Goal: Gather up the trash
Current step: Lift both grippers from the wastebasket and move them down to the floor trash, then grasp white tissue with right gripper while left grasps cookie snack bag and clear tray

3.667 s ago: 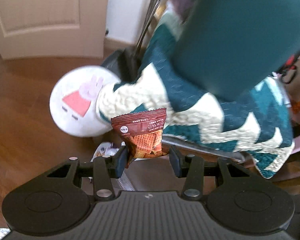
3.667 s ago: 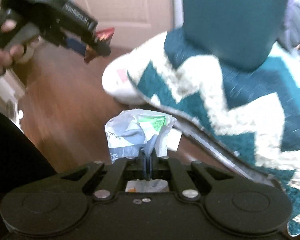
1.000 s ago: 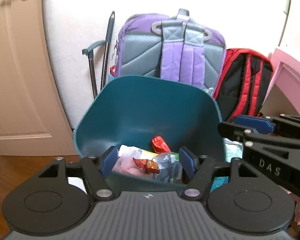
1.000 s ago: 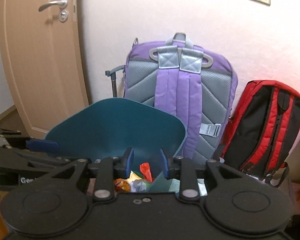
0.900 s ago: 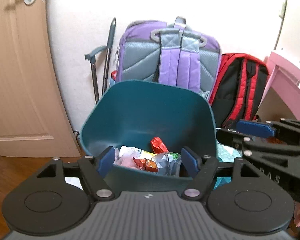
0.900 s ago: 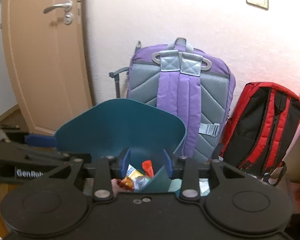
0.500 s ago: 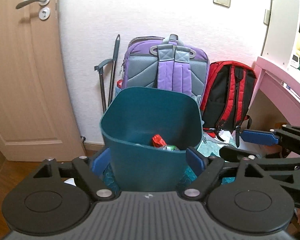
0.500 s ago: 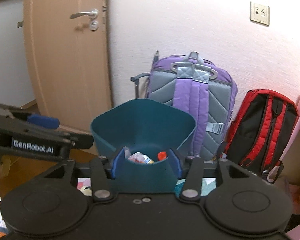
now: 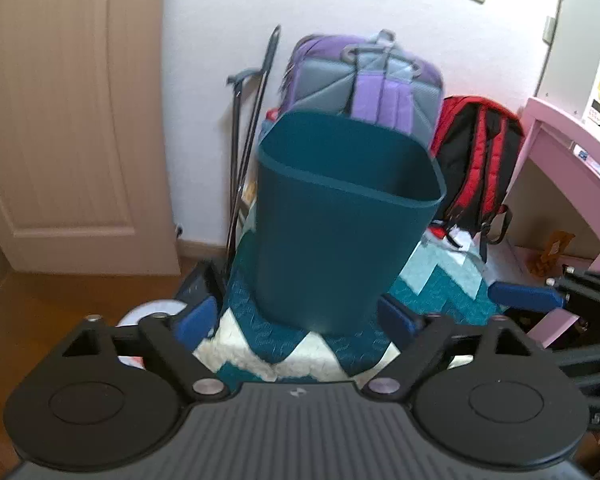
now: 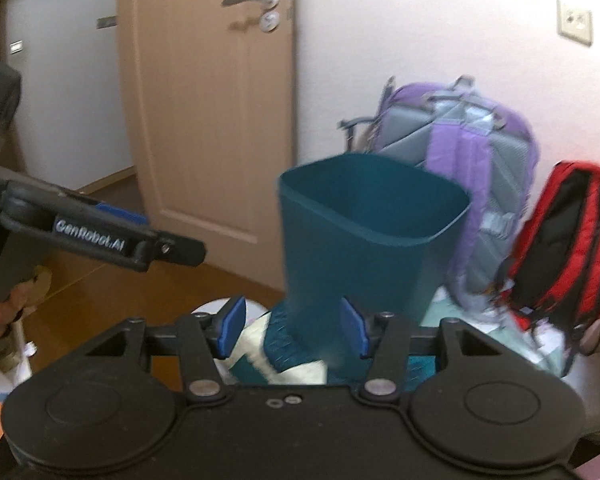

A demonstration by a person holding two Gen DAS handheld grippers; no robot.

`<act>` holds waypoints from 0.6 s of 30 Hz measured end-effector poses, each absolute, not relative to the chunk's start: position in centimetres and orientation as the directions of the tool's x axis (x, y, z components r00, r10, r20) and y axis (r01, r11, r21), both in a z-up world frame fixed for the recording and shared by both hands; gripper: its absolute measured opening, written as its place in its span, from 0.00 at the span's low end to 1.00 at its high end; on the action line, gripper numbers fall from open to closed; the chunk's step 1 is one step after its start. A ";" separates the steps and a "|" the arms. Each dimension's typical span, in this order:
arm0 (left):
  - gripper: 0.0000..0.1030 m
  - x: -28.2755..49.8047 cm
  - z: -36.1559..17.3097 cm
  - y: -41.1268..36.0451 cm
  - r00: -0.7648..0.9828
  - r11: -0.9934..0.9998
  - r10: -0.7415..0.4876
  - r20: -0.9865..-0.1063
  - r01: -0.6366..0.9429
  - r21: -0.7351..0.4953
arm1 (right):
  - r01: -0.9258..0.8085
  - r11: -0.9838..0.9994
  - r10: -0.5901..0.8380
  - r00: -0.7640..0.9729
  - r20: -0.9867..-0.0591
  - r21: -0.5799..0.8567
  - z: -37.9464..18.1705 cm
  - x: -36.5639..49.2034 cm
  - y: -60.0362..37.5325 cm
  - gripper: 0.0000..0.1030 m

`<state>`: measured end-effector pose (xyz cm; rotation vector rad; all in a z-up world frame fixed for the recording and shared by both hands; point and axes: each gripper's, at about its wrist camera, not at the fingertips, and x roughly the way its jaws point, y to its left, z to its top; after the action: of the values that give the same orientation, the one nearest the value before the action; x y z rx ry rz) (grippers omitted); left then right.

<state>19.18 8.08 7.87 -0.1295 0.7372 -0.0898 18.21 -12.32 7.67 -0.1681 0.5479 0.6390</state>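
Observation:
A dark teal trash bin (image 9: 340,220) stands upright on a teal-and-white zigzag rug (image 9: 300,344); its contents are hidden from this height. It also shows in the right wrist view (image 10: 364,236). My left gripper (image 9: 296,320) is open and empty, set back in front of the bin. My right gripper (image 10: 292,328) is open and empty, also back from the bin. The left gripper shows at the left of the right wrist view (image 10: 100,236); a blue fingertip of the right gripper (image 9: 524,296) shows at the right of the left wrist view.
A purple backpack (image 9: 364,80) and a red-and-black backpack (image 9: 480,160) lean on the wall behind the bin. A wooden door (image 9: 68,120) is at left, a pink desk (image 9: 572,152) at right. A round white cushion (image 9: 152,312) lies on the wood floor.
Both grippers have pulled back and lowered from over the bin, so the trash inside no longer shows. The snack packet and crumpled wrapper held earlier are gone from the jaws.

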 end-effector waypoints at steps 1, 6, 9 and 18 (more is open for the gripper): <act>0.95 19.0 6.9 8.7 0.735 0.987 -0.127 -0.666 0.029 -0.157 | -0.618 0.786 0.527 0.656 -0.540 0.017 6.9 18.1 -11.9 0.51; 0.97 19.1 1.1 12.1 0.720 0.986 -0.093 -0.687 -0.029 -0.163 | -0.669 0.743 0.539 0.606 -0.585 -0.009 1.4 17.8 -9.2 0.51; 0.97 20.1 -3.3 14.0 0.684 0.986 -0.070 -0.726 -0.062 -0.153 | -0.693 0.721 0.539 0.557 -0.632 0.005 -2.9 18.4 -7.5 0.51; 0.97 24.9 -19.2 18.2 0.482 0.990 -0.040 -0.875 -0.102 -0.101 | -0.696 0.712 0.470 0.379 -0.797 0.090 -16.8 22.4 -2.1 0.51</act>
<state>24.86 18.21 -19.18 -0.1465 1.0678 0.0377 22.41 -2.08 -16.79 -0.2801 0.9140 0.7573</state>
